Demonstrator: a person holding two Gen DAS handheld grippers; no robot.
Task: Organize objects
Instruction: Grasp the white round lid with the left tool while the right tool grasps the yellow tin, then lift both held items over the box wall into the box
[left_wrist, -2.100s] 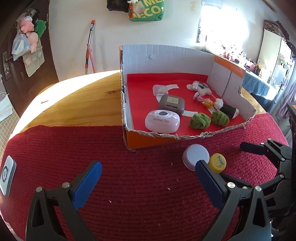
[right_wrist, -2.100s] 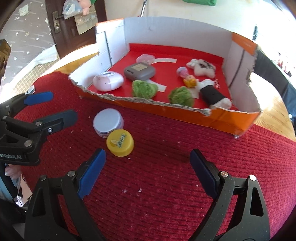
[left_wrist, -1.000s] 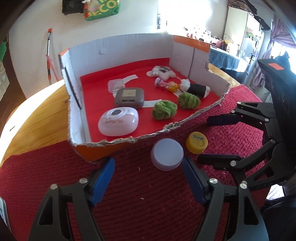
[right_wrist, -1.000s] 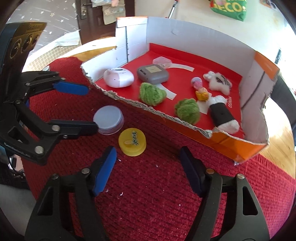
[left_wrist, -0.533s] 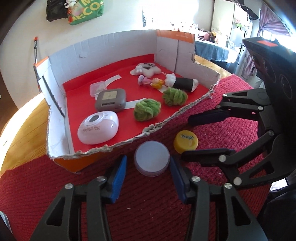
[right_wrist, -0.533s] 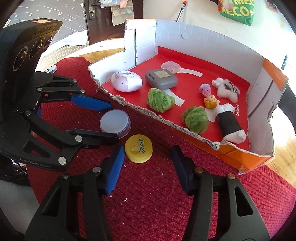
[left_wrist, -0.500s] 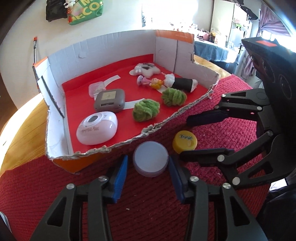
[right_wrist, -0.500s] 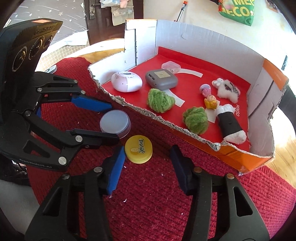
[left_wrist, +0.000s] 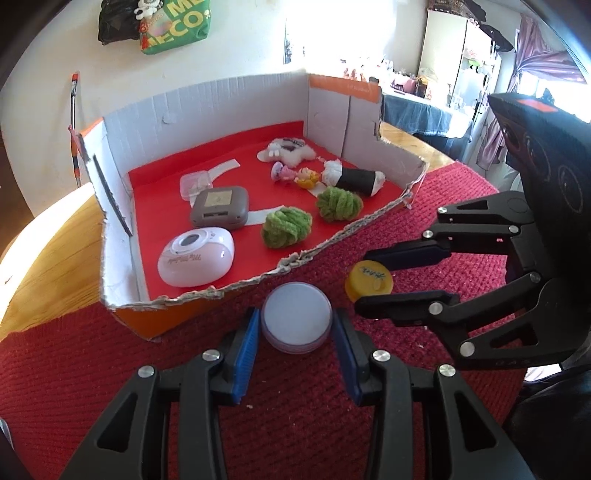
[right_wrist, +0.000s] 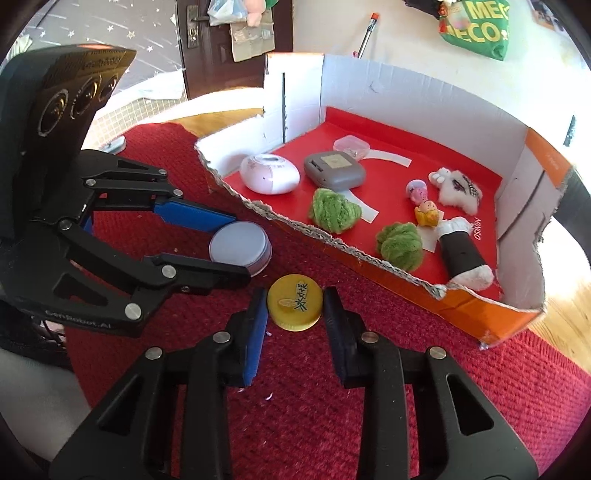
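1. The left tongs (left_wrist: 295, 334) are closed down around the flat round white plastic lid (left_wrist: 296, 316), their blue pads against its two sides; the lid rests on the red knitted mat (left_wrist: 110, 369) just in front of the box's near wall.
2. The right tongs (right_wrist: 294, 315) have just been closing and now clamp the small yellow plastic bottle cap (right_wrist: 294, 302), with a pad touching each side; the cap lies on the mat just right of the white lid.
3. The step in hand looks like the grasp: both pieces are gripped but neither looks lifted yet.
4. The open cardboard box with a red floor (left_wrist: 221, 173) already holds a white oval device (left_wrist: 196, 256), a grey square case (left_wrist: 220, 211), two green yarn balls (left_wrist: 286, 231) and small toys at the far right.
5. The next move probably calls for raising each piece above the torn near wall, carrying it over a bare patch of red floor, then releasing it.
6. The two tongs stand close together, so they need to avoid collision.
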